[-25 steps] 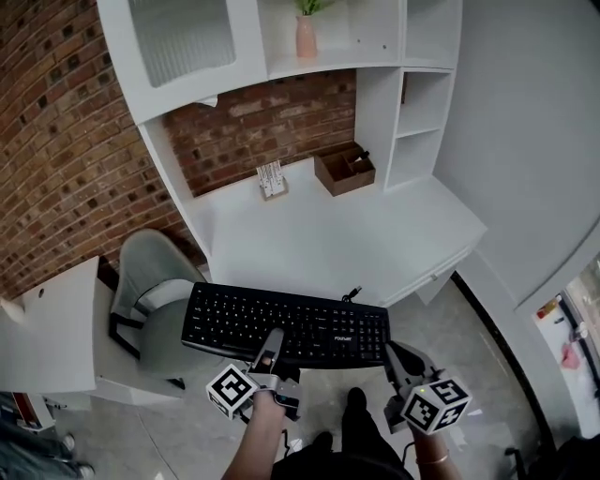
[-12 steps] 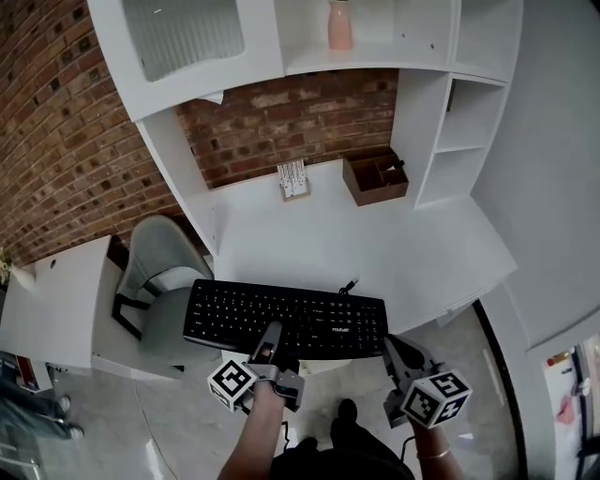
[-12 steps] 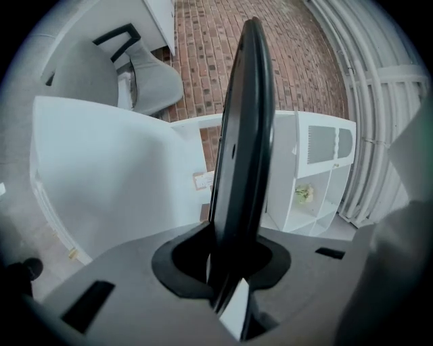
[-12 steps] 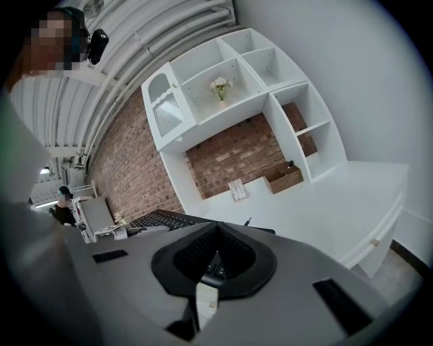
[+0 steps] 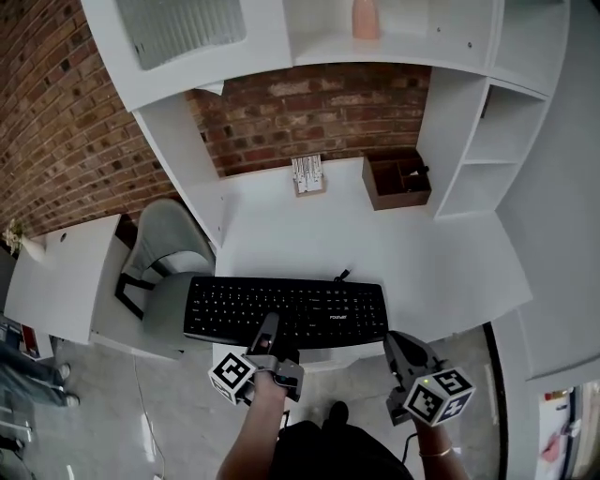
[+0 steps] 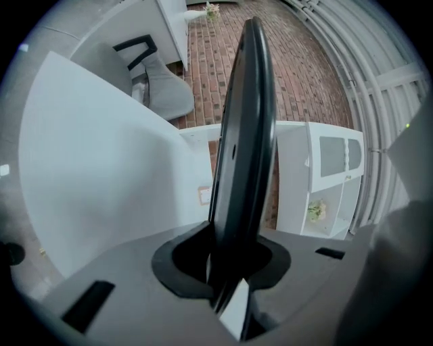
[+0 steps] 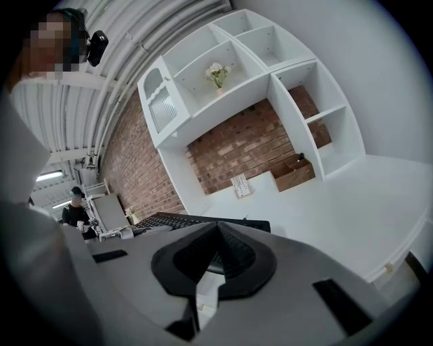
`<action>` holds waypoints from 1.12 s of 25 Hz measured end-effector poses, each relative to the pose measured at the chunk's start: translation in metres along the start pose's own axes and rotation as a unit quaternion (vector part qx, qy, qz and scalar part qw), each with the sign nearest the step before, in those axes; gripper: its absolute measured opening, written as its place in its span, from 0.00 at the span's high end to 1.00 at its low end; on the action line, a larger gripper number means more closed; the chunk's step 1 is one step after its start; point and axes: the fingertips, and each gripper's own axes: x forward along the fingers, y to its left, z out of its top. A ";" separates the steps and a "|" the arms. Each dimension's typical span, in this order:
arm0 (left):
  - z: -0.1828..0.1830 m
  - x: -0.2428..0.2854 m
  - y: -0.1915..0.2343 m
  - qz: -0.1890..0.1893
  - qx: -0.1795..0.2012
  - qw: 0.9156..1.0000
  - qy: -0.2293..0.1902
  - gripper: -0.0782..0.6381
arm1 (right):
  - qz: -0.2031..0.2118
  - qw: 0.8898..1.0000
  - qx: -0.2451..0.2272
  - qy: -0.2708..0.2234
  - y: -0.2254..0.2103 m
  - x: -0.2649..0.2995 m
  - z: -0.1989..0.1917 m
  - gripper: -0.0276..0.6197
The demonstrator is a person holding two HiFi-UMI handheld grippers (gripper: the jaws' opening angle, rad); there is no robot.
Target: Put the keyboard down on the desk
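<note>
Our left tool (image 5: 269, 330) was clamped tight on the front edge of the keyboard (image 5: 286, 312). In the left gripper view the two jaws pinched the thin black edge, and the keyboard rose up in front of us like a tall dark strip. Our right tool (image 5: 401, 347) was closed all the way, with nothing in it. Its tip was just beside the right front corner of the keyboard, but we could not tell if it touched. Each tool had a cube with square marks on it, the left cube (image 5: 232, 375) and the right cube (image 5: 438, 397).

The keyboard lay flat, keys up, at the front of the white surface (image 5: 412, 262). Its right part was over the surface. Its left end stuck out past the surface, over a grey chair (image 5: 169, 272). We could not tell if the keyboard was resting on the surface or was just above it. A short black wire (image 5: 343, 276) poked out from its back edge.

Farther back on the surface stood a small card stand (image 5: 307, 174) and a brown box (image 5: 397, 180), both close to the brick wall (image 5: 309, 108). White shelves (image 5: 469, 141) rose at the right side and ran across the top. A pink vase (image 5: 366, 17) sat on the top shelf. Another white table (image 5: 56, 291) stood to the left of the chair.
</note>
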 end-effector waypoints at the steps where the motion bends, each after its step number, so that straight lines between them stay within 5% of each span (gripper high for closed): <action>1: 0.001 0.002 0.002 0.001 -0.002 1.000 -0.005 0.79 | 0.002 1.000 0.000 0.003 -0.003 0.003 0.001 0.95; 28: 0.027 0.048 0.071 0.065 -0.029 0.997 -0.016 0.79 | -0.007 0.998 0.016 0.052 -0.008 0.054 -0.015 0.95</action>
